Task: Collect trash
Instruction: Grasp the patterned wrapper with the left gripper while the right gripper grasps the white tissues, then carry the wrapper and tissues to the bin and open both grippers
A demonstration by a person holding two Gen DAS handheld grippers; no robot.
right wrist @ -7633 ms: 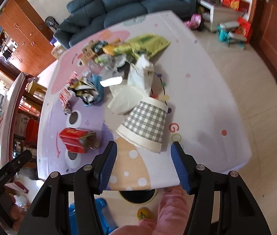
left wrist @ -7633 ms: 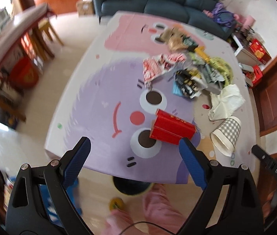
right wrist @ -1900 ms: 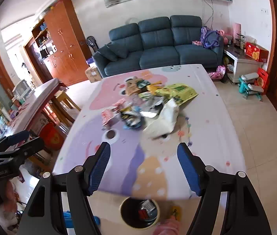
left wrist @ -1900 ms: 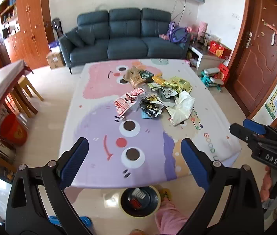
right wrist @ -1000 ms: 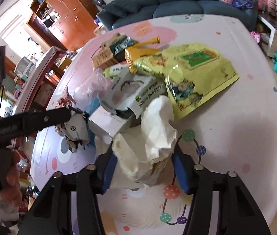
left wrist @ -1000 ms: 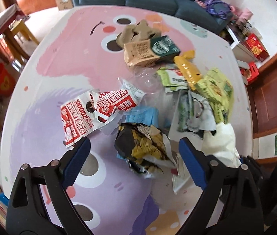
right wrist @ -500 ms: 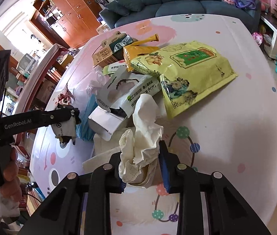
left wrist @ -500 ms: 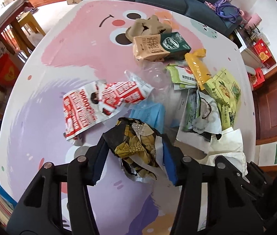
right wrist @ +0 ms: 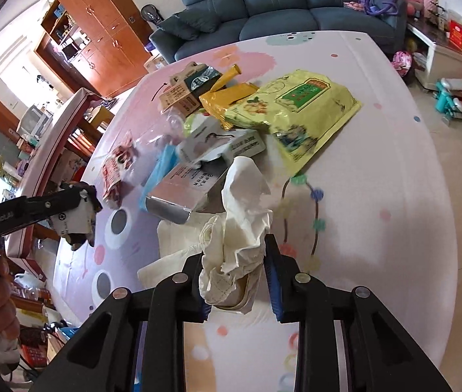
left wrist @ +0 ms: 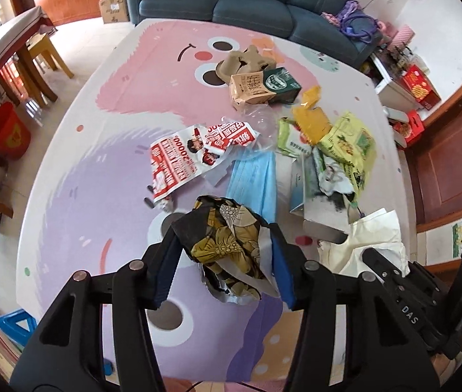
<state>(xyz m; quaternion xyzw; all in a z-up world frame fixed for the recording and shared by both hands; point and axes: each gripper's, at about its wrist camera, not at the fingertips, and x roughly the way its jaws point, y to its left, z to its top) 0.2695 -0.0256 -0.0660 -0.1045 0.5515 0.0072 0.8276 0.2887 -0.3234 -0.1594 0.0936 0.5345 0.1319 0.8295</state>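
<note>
Both claws are loaded. The left gripper [left wrist: 222,266] has its blue pads squeezed onto a crumpled black-and-gold floral wrapper [left wrist: 227,245], held just off the tabletop [left wrist: 93,170] over the purple part of the cartoon cover, toward the near edge. The right gripper [right wrist: 238,282] is pinched on a wad of cream tissue paper [right wrist: 240,228], which stands up between its fingers near the near edge too, with more tissue lying flat under it.

Open room: the whole right side of the tabletop in the right wrist view is bare out to its edge, and the left side in the left wrist view is bare as well, all the way to the far-left corner. Near edge under both grippers is mostly free apart from the tissue.

The rest of the trash pile sits mid-table, slightly toward the far edge: a red-and-white flyer [left wrist: 178,160] with "20000" readable on it, a blue face mask [left wrist: 257,179] touching it, a silver-sided carton [right wrist: 182,192] with small print I can't read, a yellow-green snack bag [right wrist: 299,111], an orange pouch [right wrist: 227,96], and a tan-and-green carton [left wrist: 263,86] beside a brown pulp cup tray [left wrist: 244,62] at the far end.

Writing on the tools: "GenRobot.AI" on the left one's arm, "DAS" on the right one's.
</note>
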